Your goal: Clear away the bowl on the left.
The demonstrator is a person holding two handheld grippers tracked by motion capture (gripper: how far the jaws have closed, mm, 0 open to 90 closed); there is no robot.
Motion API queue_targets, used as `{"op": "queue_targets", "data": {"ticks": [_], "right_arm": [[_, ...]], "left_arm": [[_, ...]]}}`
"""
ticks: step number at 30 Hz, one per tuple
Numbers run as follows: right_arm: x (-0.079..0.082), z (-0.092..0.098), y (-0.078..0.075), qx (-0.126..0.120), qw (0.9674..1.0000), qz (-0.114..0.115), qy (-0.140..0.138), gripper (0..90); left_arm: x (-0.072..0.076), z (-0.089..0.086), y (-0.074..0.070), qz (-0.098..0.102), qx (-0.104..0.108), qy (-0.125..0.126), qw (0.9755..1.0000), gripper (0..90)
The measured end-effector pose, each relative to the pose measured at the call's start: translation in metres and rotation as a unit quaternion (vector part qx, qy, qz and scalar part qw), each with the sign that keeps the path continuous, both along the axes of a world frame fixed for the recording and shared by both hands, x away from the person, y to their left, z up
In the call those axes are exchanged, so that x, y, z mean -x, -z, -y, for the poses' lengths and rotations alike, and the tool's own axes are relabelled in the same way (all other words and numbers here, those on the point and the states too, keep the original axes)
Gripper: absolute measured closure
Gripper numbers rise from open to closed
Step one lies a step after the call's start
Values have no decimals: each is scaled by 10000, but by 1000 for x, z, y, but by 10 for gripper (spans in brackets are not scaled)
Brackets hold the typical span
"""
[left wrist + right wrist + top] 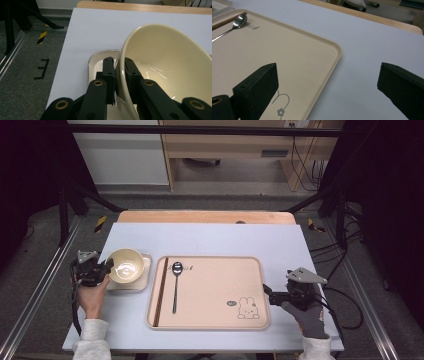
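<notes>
The cream bowl [170, 67] is held tilted by the left gripper [119, 75], its jaws clamped on the rim with one inside and one outside, above the square plate [93, 66] at the left of the surface [225, 240]; whether the bowl touches the plate cannot be told. The right gripper [328, 82] is held with its jaws wide and nothing between them, over the right edge of the beige tray [215, 292], on which a spoon [176, 285] and what appear to be chopsticks [160, 292] are laid.

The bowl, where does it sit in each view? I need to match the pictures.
High view: cream bowl at left, over the square plate, pinched by the left gripper.
Left gripper view: right half, rim between the jaws.
Right gripper view: not in it.
Shared landmark: the beige tray.
</notes>
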State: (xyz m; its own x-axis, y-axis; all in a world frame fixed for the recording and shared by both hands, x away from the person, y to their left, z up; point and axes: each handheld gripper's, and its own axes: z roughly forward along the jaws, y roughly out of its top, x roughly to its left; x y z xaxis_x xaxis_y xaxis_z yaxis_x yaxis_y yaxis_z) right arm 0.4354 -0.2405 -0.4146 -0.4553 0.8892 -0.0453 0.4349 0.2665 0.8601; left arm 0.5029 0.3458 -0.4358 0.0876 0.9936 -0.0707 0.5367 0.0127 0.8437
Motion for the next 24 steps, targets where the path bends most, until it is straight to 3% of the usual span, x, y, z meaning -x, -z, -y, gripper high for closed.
{"op": "queue_targets", "data": {"ticks": [24], "right_arm": [[1, 1, -1, -19, 10000, 21, -5, 37]], "left_arm": [[29, 15, -36, 693, 57, 282, 9972, 817]]}}
